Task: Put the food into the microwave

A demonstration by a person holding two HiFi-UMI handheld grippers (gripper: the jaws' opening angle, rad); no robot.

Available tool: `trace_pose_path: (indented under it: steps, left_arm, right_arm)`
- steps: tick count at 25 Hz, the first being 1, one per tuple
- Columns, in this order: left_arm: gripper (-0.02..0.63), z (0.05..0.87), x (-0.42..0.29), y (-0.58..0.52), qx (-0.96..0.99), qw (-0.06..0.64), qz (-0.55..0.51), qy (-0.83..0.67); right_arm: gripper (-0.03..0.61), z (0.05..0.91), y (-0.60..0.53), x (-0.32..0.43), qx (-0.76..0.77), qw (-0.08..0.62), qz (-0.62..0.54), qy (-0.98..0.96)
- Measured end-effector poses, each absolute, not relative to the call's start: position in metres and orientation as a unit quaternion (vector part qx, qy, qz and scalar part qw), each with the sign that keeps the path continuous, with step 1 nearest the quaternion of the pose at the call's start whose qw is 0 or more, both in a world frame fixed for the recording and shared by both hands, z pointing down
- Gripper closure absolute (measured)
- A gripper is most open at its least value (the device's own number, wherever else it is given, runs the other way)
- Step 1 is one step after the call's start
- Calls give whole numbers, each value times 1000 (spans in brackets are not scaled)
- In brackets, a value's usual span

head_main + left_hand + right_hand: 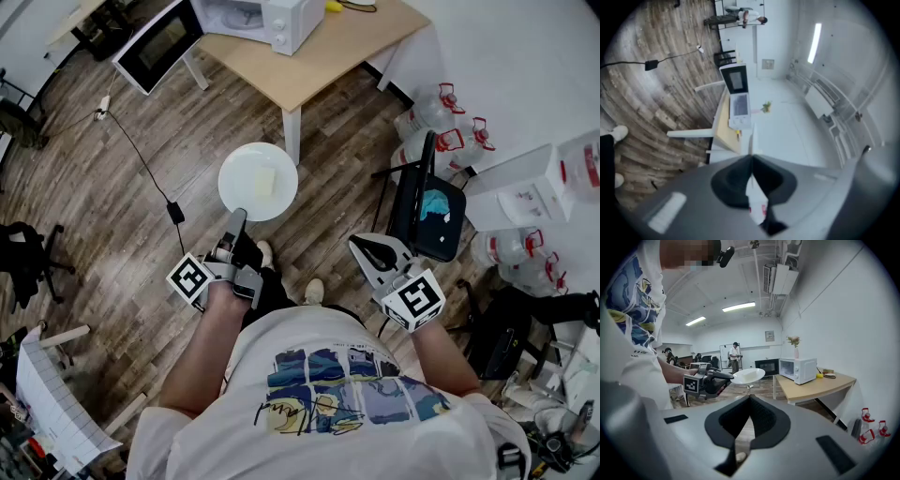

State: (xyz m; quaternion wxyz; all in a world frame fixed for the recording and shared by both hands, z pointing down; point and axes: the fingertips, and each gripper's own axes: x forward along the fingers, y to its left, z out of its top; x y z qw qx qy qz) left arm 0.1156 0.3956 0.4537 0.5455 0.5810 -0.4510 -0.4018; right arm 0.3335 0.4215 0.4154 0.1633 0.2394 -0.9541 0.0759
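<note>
Above the floor, left tongs clamp the plate; right tongs closed

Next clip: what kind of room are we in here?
Probably an office or lab workspace, not a home kitchen: the microwave sits on a plain table, big water jugs stand by the wall, and exposed ducting runs above fluorescent ceiling lights.
</note>
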Motion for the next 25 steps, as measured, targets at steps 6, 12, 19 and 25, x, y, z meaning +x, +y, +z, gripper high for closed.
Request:
trace_pose_path:
  steps: [6, 12, 19, 25]
  left_arm:
    - [598, 463, 85, 344, 580, 542, -403, -456]
    - [598, 459, 47, 263, 599, 533, -401, -443]
    - [598, 466, 1, 187, 604, 540, -383, -442]
    - [598, 476, -27, 124, 592, 539, -390, -455]
  right_arm:
    - [572, 419, 365, 302, 236, 166, 65, -955]
    - [572, 402, 288, 251, 235, 159, 58, -957]
    - [525, 392, 212, 193, 251, 146, 43, -956]
    - [542, 399, 155, 172, 247, 152, 56, -955]
